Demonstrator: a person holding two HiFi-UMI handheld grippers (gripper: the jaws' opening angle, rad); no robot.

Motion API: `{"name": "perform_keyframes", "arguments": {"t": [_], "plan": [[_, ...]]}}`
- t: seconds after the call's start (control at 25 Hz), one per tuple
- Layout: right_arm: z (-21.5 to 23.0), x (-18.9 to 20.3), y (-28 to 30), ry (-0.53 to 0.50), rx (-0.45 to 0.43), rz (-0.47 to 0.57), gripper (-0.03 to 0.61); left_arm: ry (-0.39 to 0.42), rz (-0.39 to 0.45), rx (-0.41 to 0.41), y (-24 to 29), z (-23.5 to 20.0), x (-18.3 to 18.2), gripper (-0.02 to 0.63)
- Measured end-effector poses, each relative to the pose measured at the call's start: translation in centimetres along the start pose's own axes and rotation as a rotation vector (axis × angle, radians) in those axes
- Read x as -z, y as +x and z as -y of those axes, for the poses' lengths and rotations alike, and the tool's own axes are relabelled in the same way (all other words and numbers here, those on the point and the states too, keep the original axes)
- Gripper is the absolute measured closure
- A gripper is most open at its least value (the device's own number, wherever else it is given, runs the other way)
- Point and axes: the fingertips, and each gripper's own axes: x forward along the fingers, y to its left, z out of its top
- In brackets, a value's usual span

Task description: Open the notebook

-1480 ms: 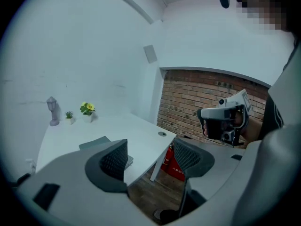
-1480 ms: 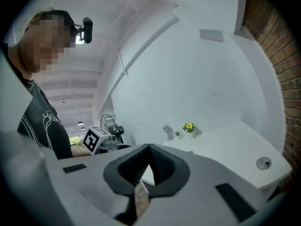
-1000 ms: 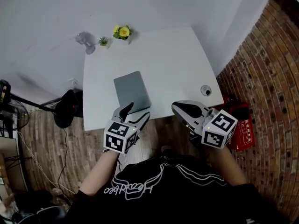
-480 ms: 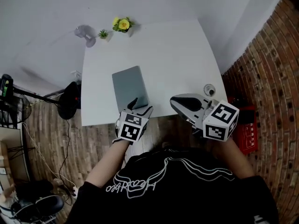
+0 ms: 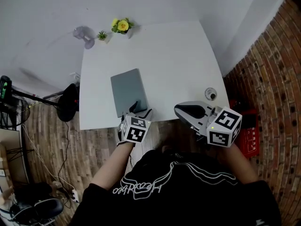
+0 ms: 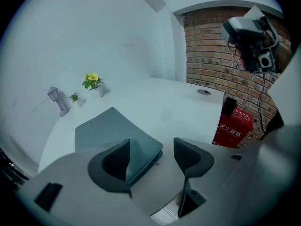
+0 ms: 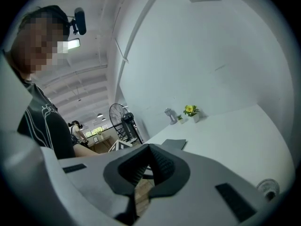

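Lying closed on worktop: notebook, near corner between spread jaws of left tool; right tool pressed together, empty, well aside.

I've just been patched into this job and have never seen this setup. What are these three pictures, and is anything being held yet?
No robot: a person holds a hand-held gripper in each hand. One camera looks down from their head; one rides on each hand-held gripper. On the white table lies a closed grey notebook, with potted yellow flowers at the far edge. The left hand-held gripper is open, the notebook's near corner between its jaws, nothing clamped. The right hand-held gripper is shut and empty.
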Motion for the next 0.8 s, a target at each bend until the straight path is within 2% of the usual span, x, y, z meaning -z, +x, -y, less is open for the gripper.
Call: {"name": "perform_keyframes", "arguments": {"t": [0.16,0.44,0.8], "plan": [[0.0,0.5,-0.3,0.007,0.002,-0.006,0.575,0.009,-0.008,-0.021,0.4,-0.2,0.2,0.312],[0.0,1.1,-0.6,0.016,0.003,-0.013,0.575,0.031,-0.009,-0.060,0.4,-0.7,0.3,0.388],[0.0,1.1,-0.4,0.020,0.002,-0.021,0.575,0.016,-0.012,-0.047,0.1,-0.3,0.2,0.448]]}}
